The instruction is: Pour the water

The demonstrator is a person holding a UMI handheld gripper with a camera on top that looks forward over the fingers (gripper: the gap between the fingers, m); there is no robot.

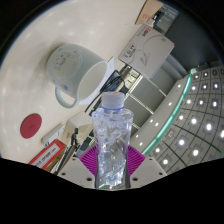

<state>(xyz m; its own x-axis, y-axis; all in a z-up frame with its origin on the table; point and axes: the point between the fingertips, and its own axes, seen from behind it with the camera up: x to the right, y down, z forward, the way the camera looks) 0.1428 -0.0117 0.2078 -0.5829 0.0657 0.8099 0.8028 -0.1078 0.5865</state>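
Observation:
A clear plastic water bottle (113,140) with a light blue cap is held between my fingers, and my gripper (112,165) is shut on its body, the purple pads (88,159) pressing both sides. The view is tilted, with the bottle's neck pointing toward a white mug (80,75) just beyond the cap. The mug lies sideways in this view, its open mouth facing the bottle and its handle on the near left. Water shows inside the bottle.
The mug stands on a pale tabletop (50,40). A round red object (31,126) sits left of the bottle, with a red and white packet (45,158) nearby. A white box (148,47) lies beyond the mug. A tiled floor (195,110) shows to the right.

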